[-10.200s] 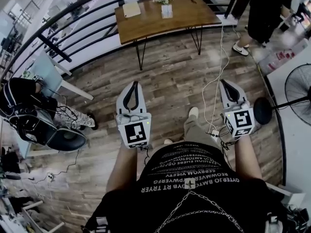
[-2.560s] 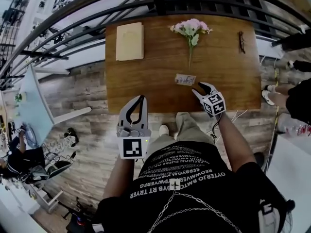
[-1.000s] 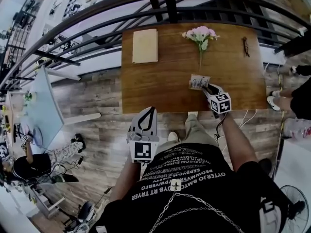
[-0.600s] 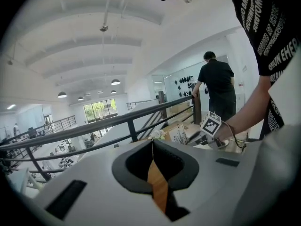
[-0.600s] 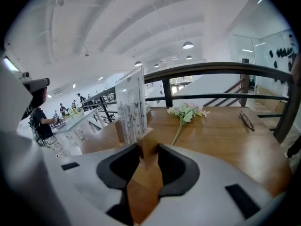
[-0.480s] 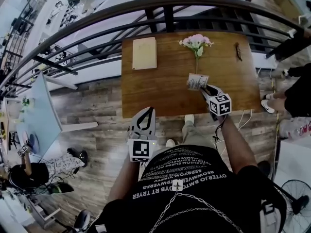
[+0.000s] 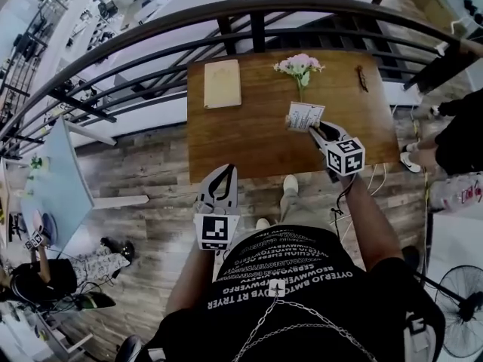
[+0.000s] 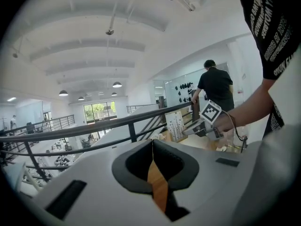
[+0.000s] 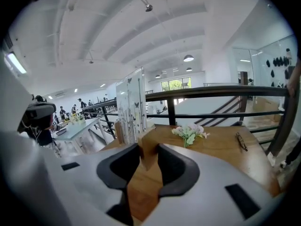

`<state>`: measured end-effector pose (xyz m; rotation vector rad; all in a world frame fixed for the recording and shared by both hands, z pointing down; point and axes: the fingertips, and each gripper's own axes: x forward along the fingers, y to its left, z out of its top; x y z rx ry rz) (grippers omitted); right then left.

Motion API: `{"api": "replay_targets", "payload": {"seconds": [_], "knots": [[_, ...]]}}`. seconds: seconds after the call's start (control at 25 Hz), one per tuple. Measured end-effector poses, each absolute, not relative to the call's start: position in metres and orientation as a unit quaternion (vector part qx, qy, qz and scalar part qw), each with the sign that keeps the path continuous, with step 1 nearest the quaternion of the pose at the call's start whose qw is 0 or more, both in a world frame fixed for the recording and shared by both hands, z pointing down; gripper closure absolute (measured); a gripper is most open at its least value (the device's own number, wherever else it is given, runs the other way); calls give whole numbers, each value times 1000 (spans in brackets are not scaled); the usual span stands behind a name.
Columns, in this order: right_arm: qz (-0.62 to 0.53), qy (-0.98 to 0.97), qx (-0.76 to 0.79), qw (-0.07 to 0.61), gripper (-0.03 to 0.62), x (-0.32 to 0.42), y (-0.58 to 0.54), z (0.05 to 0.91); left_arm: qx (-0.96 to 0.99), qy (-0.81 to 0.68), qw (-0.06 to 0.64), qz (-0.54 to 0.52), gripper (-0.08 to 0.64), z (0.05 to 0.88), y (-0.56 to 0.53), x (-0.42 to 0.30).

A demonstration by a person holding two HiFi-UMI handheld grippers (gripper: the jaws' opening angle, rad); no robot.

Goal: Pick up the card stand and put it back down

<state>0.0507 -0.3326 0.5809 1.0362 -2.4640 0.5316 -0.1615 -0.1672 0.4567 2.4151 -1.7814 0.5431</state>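
Wooden-based card stand (image 7: 305, 116) | clamped in right hand-held gripper (image 7: 315, 130) | above table (image 7: 226, 142)

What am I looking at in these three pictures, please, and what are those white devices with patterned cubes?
There is no robot: a person holds hand-worked tongs in each hand. One picture comes from a camera on the person's head, looking down; the other two from cameras riding on the tongs. On the wooden table lie a tan notebook and some flowers. The right tongs are shut on the wooden base of the card stand, holding it above the table. The left tongs are shut and empty.
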Motion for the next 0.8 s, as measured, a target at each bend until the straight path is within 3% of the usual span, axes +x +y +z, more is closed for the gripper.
{"api": "replay_targets", "payload": {"seconds": [0.8], "knots": [[116, -903, 384, 156, 465, 47, -319, 479, 807, -565, 27, 171, 531, 441, -150, -148]]}}
